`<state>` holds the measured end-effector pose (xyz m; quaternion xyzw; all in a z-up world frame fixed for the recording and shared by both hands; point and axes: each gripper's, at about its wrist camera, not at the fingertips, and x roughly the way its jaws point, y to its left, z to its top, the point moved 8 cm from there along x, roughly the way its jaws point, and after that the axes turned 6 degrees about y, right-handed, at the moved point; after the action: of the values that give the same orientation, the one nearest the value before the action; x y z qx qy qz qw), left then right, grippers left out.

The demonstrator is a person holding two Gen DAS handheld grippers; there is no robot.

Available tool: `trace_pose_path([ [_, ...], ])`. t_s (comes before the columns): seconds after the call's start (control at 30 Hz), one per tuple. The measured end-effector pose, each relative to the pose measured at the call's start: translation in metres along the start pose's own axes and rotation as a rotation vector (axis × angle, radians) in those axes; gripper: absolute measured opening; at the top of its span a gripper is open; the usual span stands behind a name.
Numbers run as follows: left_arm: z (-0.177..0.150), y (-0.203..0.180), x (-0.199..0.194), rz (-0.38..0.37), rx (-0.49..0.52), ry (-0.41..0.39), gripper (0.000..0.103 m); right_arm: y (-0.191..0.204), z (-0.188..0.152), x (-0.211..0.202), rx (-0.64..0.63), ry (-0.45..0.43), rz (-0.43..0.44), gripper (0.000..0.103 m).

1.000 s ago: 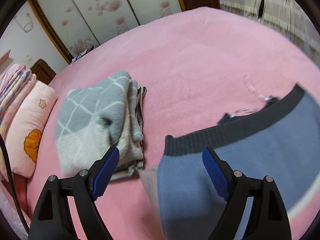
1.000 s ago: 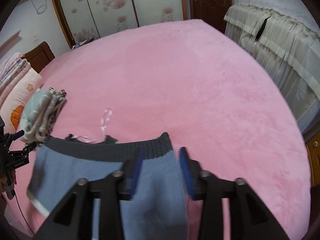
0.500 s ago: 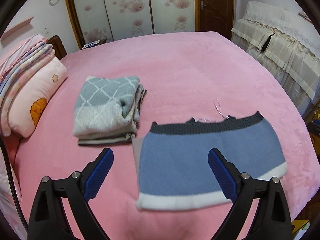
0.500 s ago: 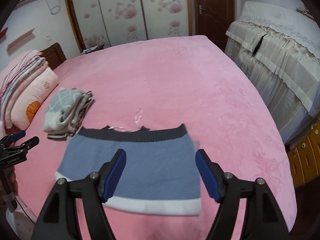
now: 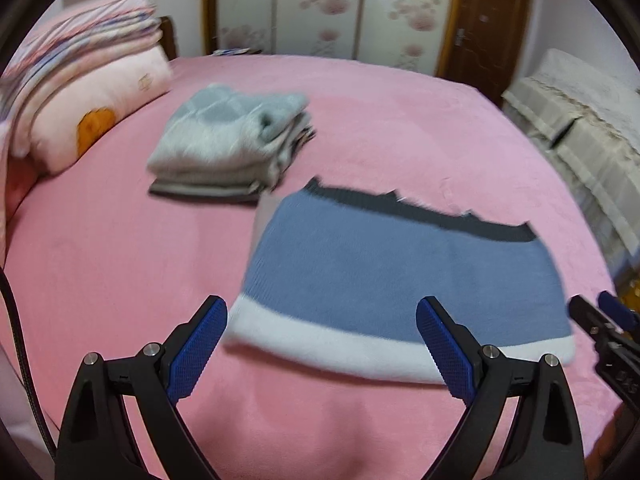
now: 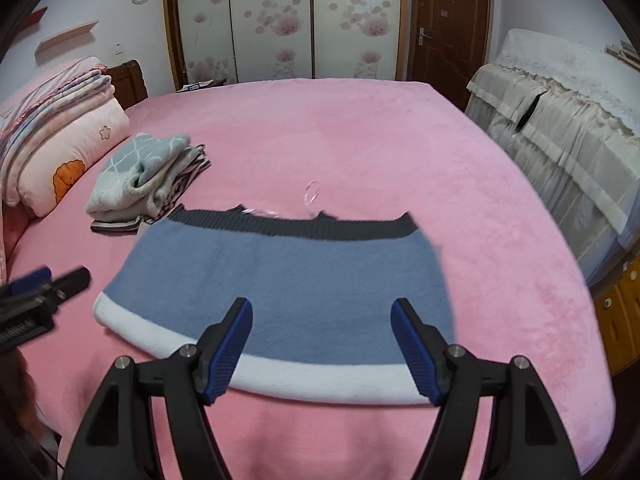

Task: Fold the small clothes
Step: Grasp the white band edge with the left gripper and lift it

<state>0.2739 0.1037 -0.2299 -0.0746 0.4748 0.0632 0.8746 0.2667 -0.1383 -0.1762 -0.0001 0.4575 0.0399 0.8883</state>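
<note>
A blue knit garment (image 5: 400,272) with a dark grey band at the far edge and a white band at the near edge lies folded flat on the pink bed (image 5: 120,260). It also shows in the right wrist view (image 6: 288,280). My left gripper (image 5: 320,334) is open and empty, just above the near white band. My right gripper (image 6: 322,334) is open and empty over the garment's near edge. The right gripper shows in the left wrist view (image 5: 604,316), and the left gripper in the right wrist view (image 6: 48,280).
A stack of folded grey and white clothes (image 6: 148,176) lies left of the garment. A clear plastic hanger (image 6: 310,194) lies behind it. Pillows and folded quilts (image 6: 60,140) sit at far left. A cloth-covered cabinet (image 6: 560,120) stands to the right.
Both grippers let go of the garment, opened wide and drew back and up toward the near edge of the bed. The garment now lies flat.
</note>
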Motion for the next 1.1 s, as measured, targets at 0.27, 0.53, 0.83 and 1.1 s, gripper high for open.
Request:
trace_pose_path([
  [0.27, -0.048, 0.041, 0.051, -0.057, -0.182, 0.109, 0.095, 0.022, -0.019, 0.048, -0.036, 0.032, -0.014, 0.03],
  [0.53, -0.082, 0.062, 0.082, -0.243, -0.408, 0.187, 0.095, 0.041, -0.029, 0.085, -0.047, 0.041, 0.025, 0.016],
  [0.83, -0.074, 0.065, 0.104, -0.384, -0.543, 0.115, 0.095, 0.051, -0.027, 0.107, -0.076, 0.024, 0.025, 0.015],
  [1.1, -0.049, 0.062, 0.121, -0.411, -0.562, 0.066, 0.095, 0.051, -0.03, 0.11, -0.09, 0.01, 0.033, 0.014],
])
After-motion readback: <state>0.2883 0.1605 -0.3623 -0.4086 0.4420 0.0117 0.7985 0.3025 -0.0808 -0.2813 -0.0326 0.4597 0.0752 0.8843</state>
